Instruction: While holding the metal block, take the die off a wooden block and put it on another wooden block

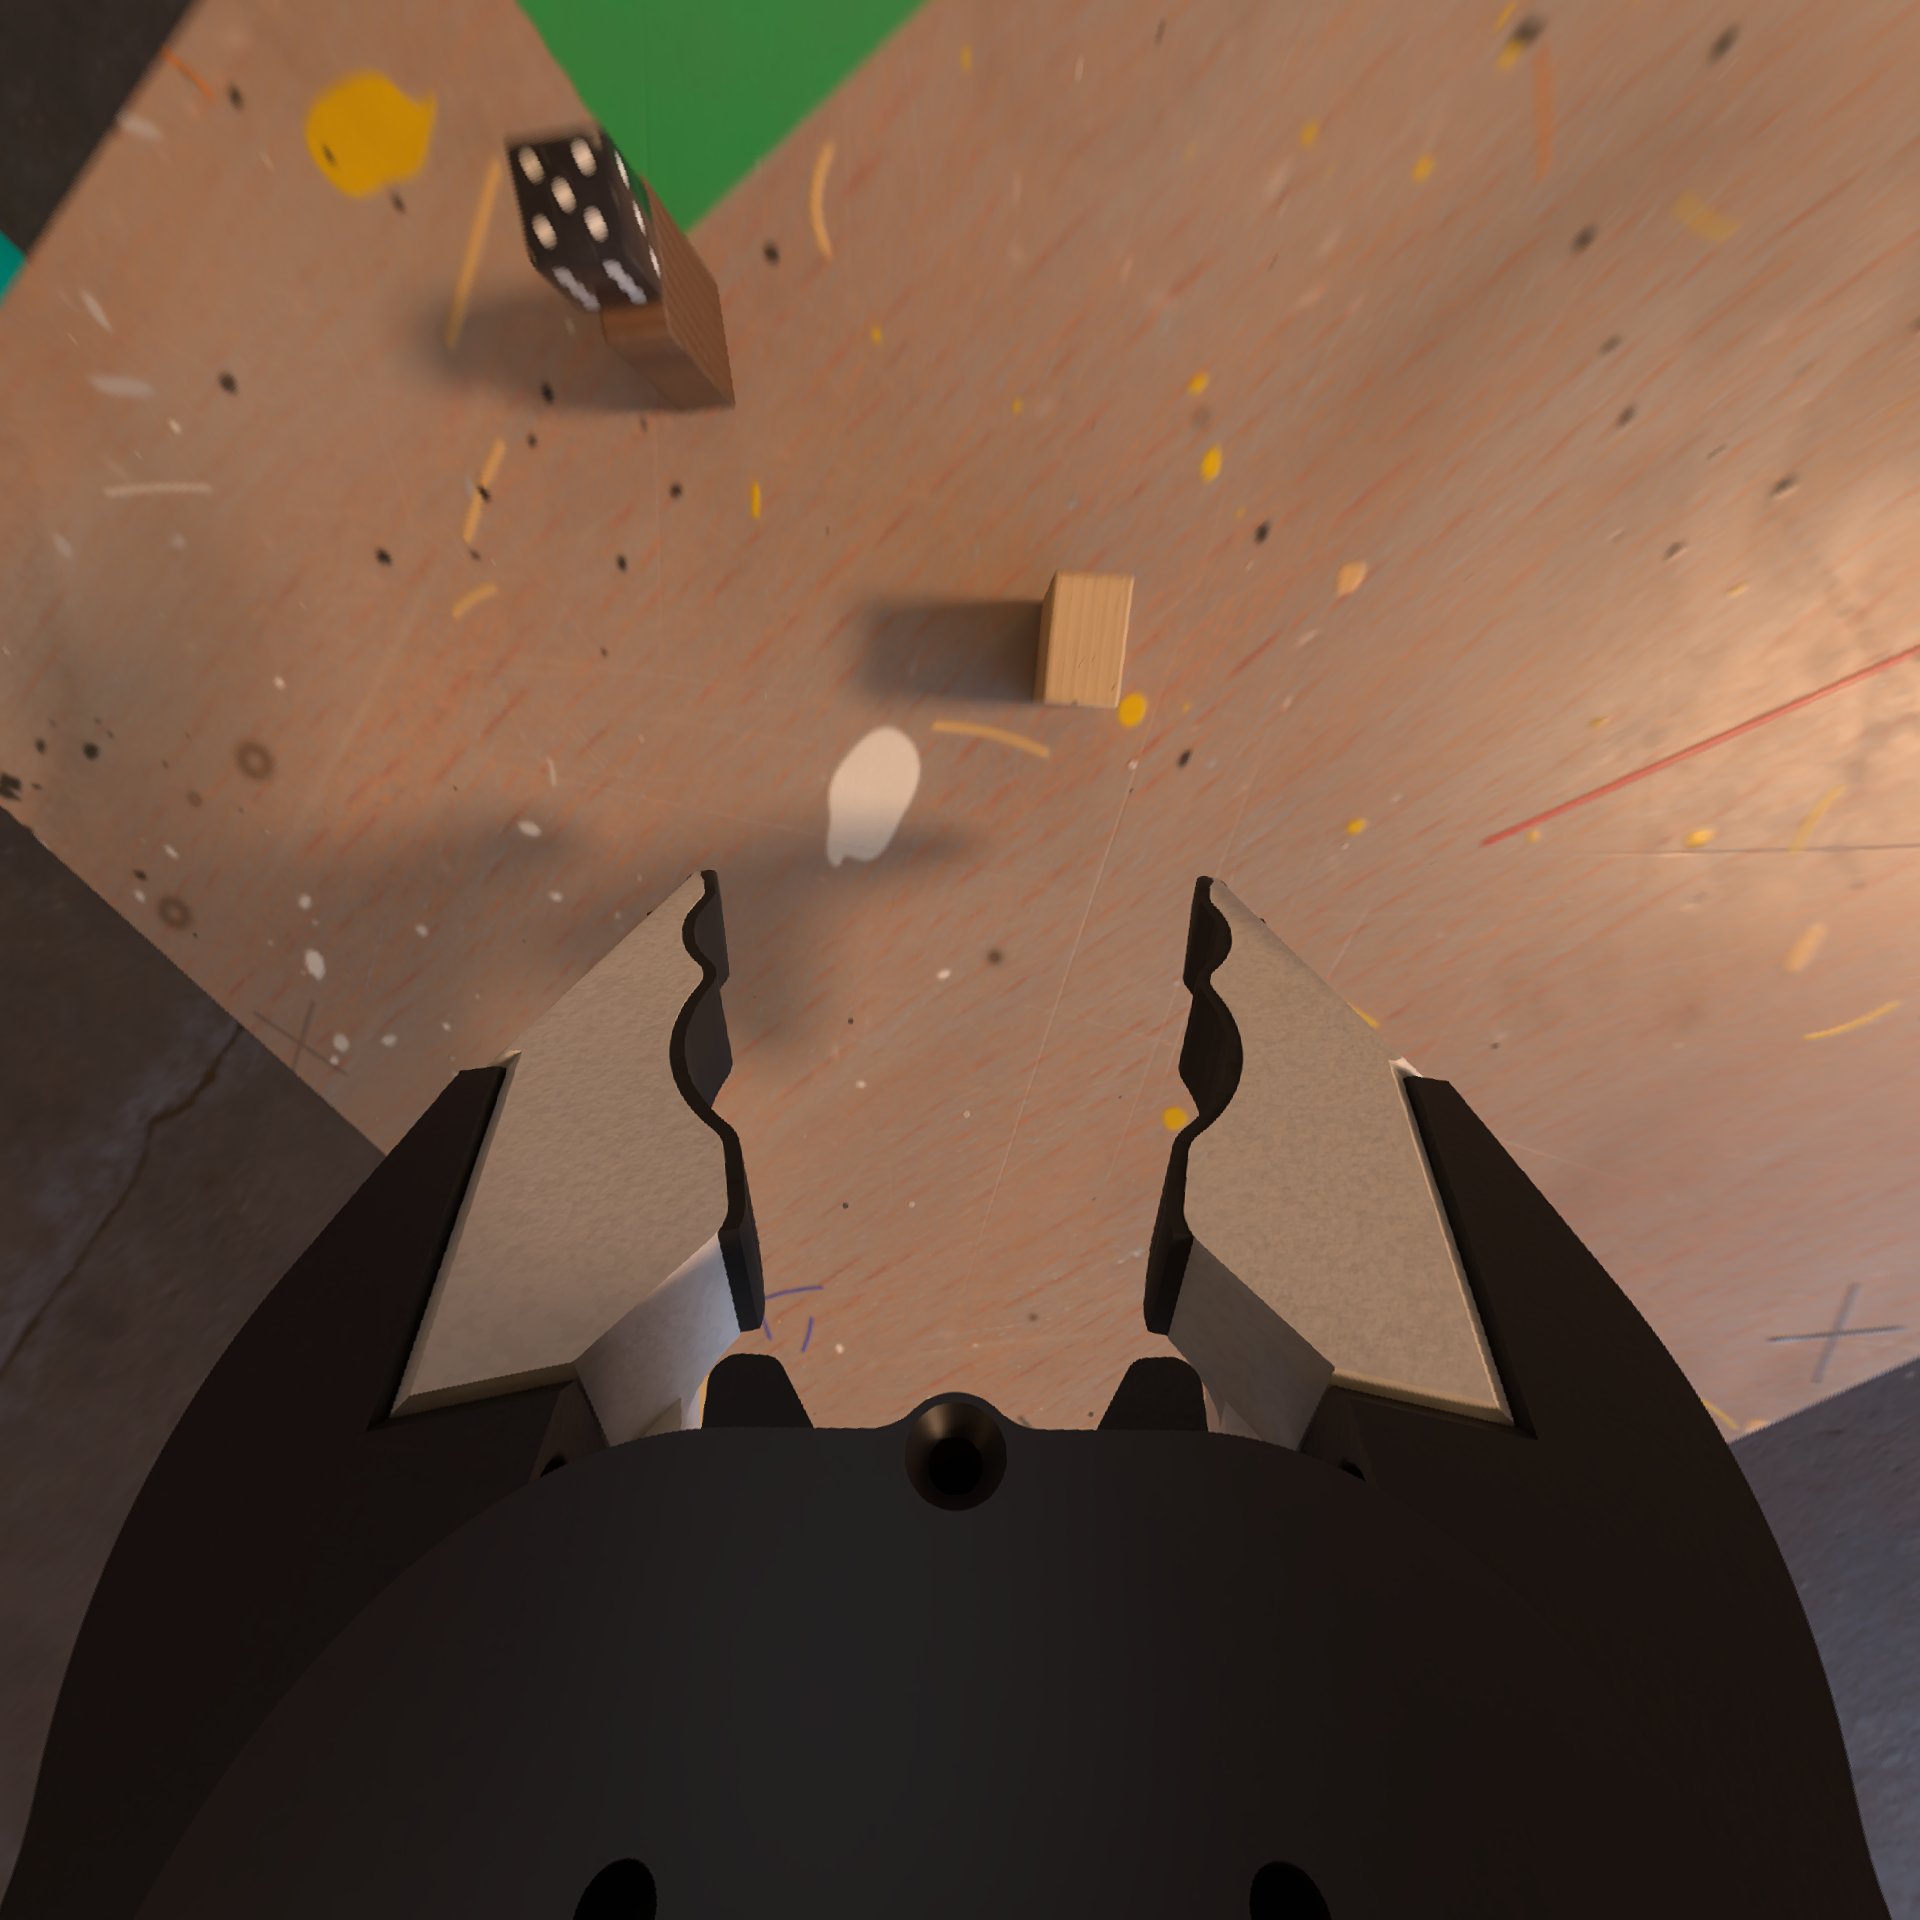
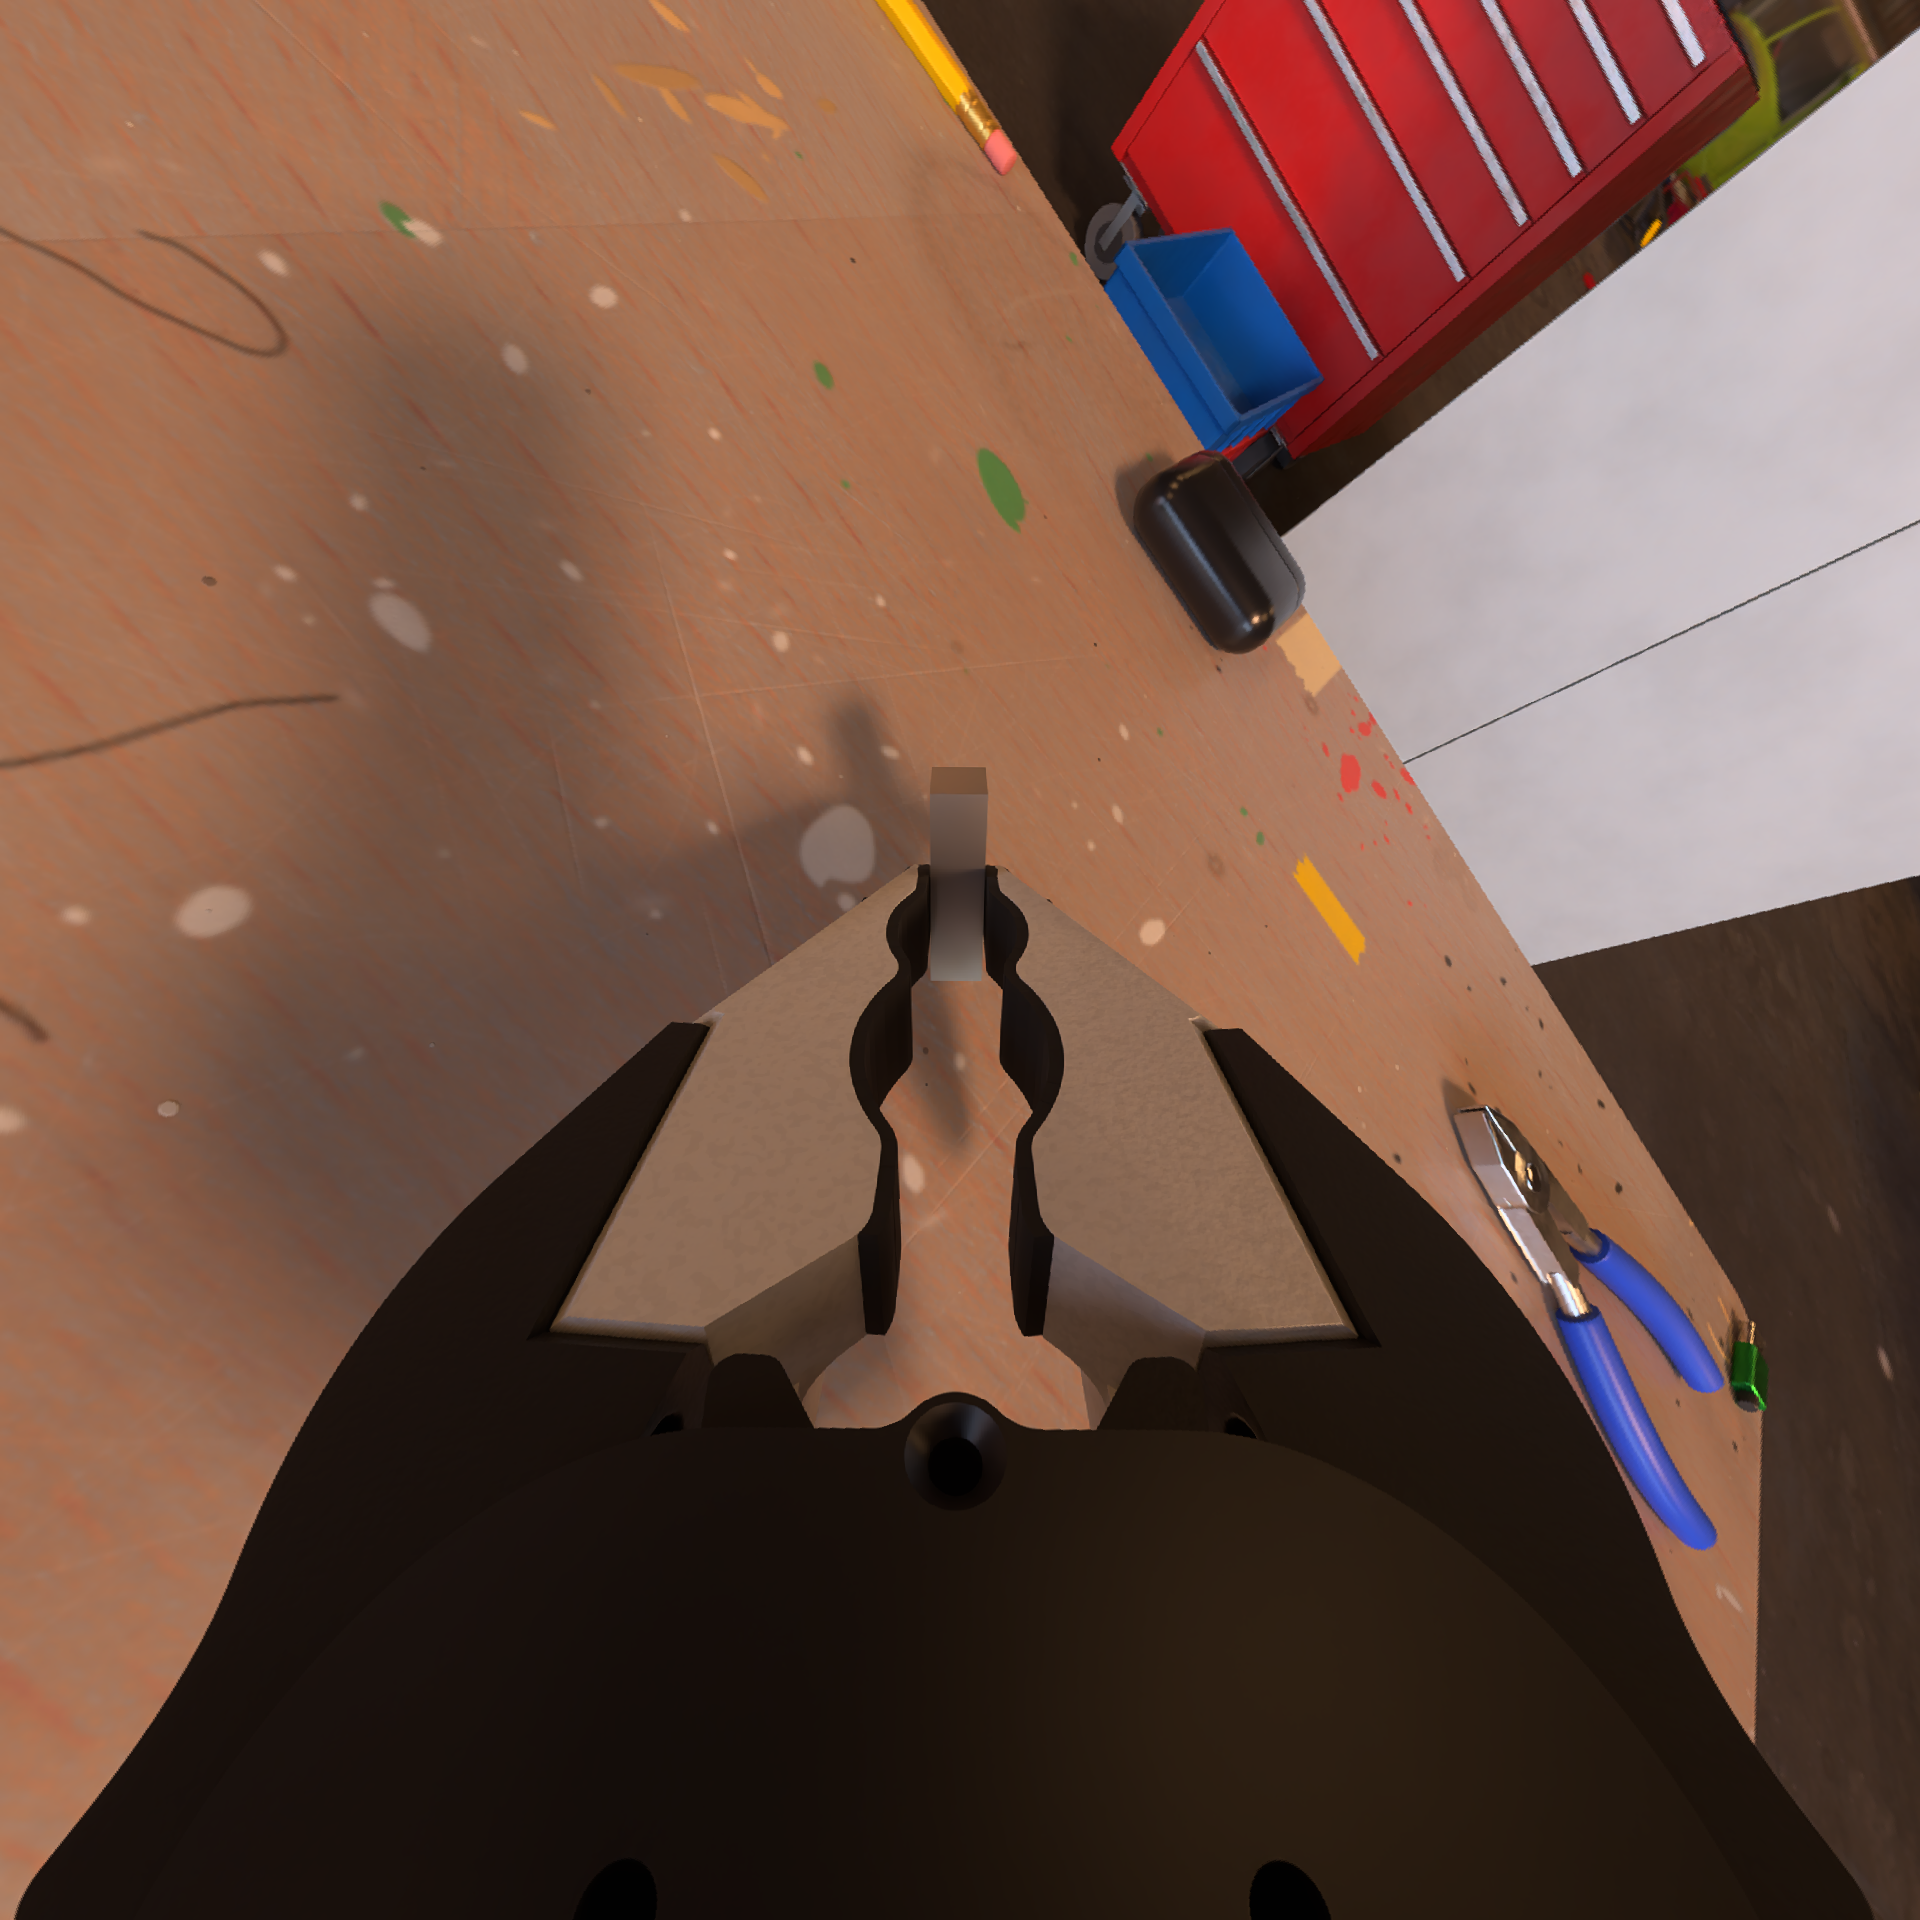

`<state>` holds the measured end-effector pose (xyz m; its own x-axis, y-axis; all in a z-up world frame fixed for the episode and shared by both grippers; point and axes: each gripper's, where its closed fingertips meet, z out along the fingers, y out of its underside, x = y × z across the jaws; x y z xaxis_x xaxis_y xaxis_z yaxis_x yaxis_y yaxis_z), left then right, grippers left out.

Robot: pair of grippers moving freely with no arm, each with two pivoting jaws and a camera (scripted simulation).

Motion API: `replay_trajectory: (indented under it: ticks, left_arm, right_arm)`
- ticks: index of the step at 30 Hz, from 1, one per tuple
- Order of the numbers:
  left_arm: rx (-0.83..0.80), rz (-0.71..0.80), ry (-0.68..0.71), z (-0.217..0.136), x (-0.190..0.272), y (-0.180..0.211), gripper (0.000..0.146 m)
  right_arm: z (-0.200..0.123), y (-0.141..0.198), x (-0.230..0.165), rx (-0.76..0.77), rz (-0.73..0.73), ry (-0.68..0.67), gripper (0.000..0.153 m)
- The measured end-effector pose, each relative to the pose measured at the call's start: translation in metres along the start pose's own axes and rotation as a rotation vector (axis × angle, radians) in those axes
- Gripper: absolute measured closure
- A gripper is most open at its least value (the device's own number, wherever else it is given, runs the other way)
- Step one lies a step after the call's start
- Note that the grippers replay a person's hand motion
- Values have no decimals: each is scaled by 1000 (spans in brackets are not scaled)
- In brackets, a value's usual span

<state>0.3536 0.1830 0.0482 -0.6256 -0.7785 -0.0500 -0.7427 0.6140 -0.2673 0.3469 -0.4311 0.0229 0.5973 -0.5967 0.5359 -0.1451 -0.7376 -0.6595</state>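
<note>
A black die [image 1: 584,218] with white pips rests on a brown wooden block [image 1: 681,317] at the far upper left of the left wrist view. A paler wooden block [image 1: 1086,639] stands alone nearer the middle of the worktop. My left gripper [image 1: 954,883] is open and empty, hovering above the worktop short of both blocks. My right gripper [image 2: 956,883] is shut on a small grey metal block [image 2: 957,852], which sticks out past the fingertips above the worktop.
The paint-spattered wooden worktop [image 1: 1351,416] has its edge at the left [image 1: 208,987]. In the right wrist view, a black rounded object [image 2: 1216,551], blue-handled pliers [image 2: 1600,1320], a small green part [image 2: 1749,1374] and a pencil [image 2: 951,88] lie along the right edge. A red tool chest [image 2: 1434,187] stands beyond.
</note>
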Motion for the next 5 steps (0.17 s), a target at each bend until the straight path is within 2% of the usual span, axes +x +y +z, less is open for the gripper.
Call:
replay_trajectory:
  ticks: [5]
  left_arm:
    - [-38,22,-39,20,-2,0,64]
  right_arm:
    - [-1,0,-2,-5,-11,-3,144]
